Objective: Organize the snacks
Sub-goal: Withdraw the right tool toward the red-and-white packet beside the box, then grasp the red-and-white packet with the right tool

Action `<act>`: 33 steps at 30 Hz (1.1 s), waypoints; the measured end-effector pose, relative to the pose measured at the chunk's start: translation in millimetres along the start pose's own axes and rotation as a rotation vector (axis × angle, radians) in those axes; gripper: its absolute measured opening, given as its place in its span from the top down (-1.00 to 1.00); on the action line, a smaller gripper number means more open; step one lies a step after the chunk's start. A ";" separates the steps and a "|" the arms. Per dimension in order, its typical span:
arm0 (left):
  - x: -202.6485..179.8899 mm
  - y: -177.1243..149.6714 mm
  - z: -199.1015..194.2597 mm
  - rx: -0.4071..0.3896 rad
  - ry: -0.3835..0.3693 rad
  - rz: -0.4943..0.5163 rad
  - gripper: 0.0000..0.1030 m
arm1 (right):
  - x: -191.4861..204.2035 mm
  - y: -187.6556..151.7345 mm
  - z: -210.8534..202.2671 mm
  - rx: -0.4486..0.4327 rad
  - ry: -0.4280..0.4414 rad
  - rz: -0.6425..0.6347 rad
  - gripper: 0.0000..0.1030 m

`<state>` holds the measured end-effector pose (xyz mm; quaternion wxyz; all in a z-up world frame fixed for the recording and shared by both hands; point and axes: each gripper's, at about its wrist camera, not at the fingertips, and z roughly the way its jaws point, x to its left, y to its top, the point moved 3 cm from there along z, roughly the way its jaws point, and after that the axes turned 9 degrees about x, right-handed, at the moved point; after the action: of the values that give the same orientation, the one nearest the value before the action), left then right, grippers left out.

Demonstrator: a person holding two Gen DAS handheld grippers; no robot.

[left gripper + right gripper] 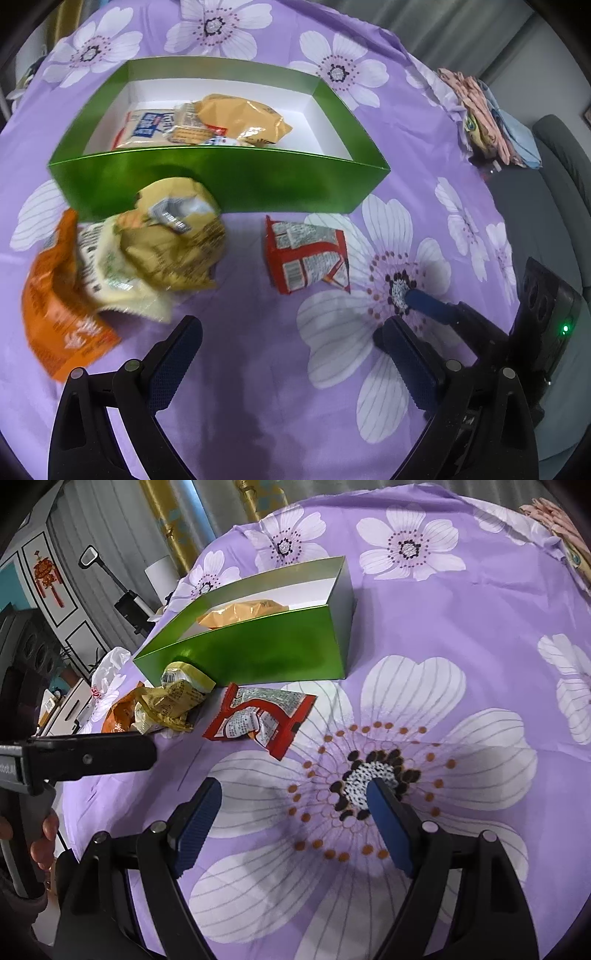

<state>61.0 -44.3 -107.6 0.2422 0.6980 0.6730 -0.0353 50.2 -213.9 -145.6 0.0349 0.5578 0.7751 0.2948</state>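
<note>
- Four packets lie outside the green box (pixel 221 184) on the purple flowered cloth (pixel 258 369): the red packet (pixel 306 254) alone, and a heap of a yellow packet (pixel 177 236), a pale packet (pixel 110 273) and an orange packet (pixel 55 317) to its left.
- Red packet's long axis runs roughly along the box's near wall, just in front of it.
- From the right gripper (pixel 293 819) it lies ahead and slightly left, near; this looks the better-placed hand for it.
- From the left gripper (pixel 291 354) it sits almost straight ahead, the heap ahead-left, about as near.
- Both tongs stand wide open, holding nothing.
- Inside the box, several packets already rest, including an orange-yellow bag (pixel 243 118).
</note>
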 end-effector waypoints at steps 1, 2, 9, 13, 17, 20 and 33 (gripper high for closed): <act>-1.6 2.4 2.2 0.002 -0.001 0.002 -0.90 | 1.1 1.8 1.9 0.001 0.008 -0.005 -0.57; -3.7 5.4 5.3 0.006 -0.004 0.007 -0.90 | 2.7 3.7 3.9 0.002 0.015 -0.011 -0.57; -10.6 25.9 21.6 0.015 -0.009 0.025 -0.90 | 10.2 19.7 23.8 0.026 0.053 -0.044 -0.53; -10.0 35.3 25.8 0.013 -0.016 0.021 -0.87 | 10.0 31.2 31.6 0.034 0.081 -0.041 -0.52; -8.5 42.0 31.9 0.022 -0.017 0.020 -0.50 | 11.5 39.6 38.9 0.048 0.099 -0.051 -0.53; -7.5 43.5 38.6 0.042 0.010 0.028 -0.16 | 14.1 41.9 41.2 0.057 0.111 -0.064 -0.54; 20.7 38.0 38.5 0.054 -0.094 -0.047 0.06 | 23.3 47.1 53.1 0.104 0.216 -0.125 -0.56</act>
<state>109.9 -39.2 -138.2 0.2537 0.6859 0.6758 -0.0920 101.5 -161.4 -159.6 -0.0597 0.4743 0.8219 0.3098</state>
